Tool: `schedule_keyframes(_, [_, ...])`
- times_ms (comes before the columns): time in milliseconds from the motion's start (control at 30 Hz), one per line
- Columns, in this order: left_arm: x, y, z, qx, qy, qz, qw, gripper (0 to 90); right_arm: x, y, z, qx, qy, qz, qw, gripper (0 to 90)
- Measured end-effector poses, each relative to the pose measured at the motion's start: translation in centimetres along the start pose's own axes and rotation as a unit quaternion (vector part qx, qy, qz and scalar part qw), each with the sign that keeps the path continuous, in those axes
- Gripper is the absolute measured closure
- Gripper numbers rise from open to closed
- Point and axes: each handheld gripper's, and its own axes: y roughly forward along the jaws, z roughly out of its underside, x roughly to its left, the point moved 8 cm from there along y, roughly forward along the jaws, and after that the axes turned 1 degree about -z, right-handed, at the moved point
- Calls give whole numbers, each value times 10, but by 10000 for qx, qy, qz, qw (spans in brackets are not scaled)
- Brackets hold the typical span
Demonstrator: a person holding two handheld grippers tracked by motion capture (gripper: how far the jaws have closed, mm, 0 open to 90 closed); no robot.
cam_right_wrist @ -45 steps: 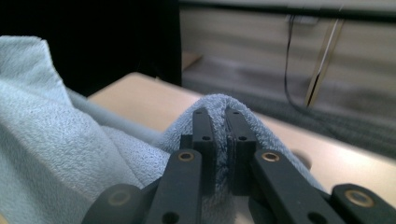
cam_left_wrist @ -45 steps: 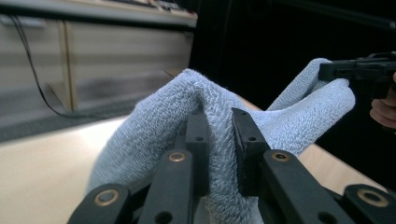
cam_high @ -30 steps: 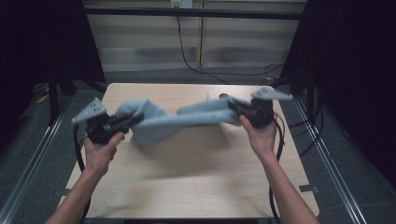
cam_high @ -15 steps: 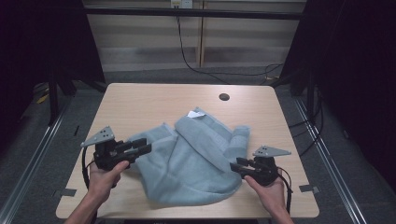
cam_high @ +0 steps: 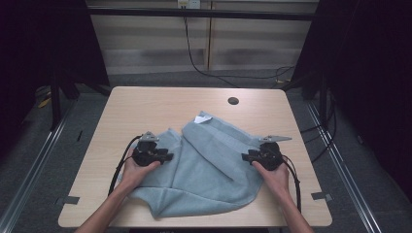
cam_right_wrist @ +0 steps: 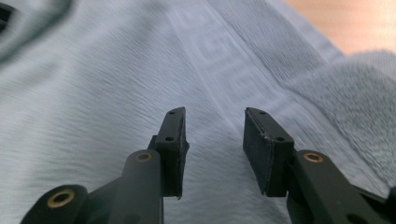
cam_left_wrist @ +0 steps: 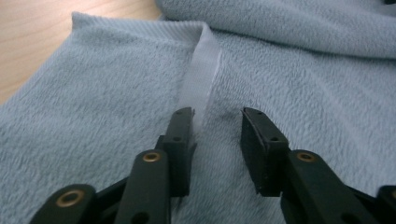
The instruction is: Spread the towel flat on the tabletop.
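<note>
Now the towel (cam_high: 204, 165) lies rumpled on the counter (cam_high: 145, 107); both grippers, left (cam_high: 167, 157) and right (cam_high: 247, 156), have just opened partway, jaws empty. Next: regrip an edge to fold.

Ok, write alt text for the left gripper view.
Two black jaws of the left gripper stand open just above a pale blue towel, with a white ribbon tag running up from the left jaw. Bare wooden table shows top left.

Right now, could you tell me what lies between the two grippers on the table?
In the high view, rumpled blue-grey towel spans the whole stretch between left gripper and right gripper.
</note>
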Motion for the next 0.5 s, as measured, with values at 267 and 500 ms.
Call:
schedule_keyframes(267, [3, -32, 28, -7, -5, -285, 9996, 660, -31, -4, 9, 128, -49, 818, 9966, 609])
schedule_keyframes(500, [-7, -58, 50, 12, -148, -146, 9998, 635, -43, -5, 9, -27, 65, 1016, 9948, 528])
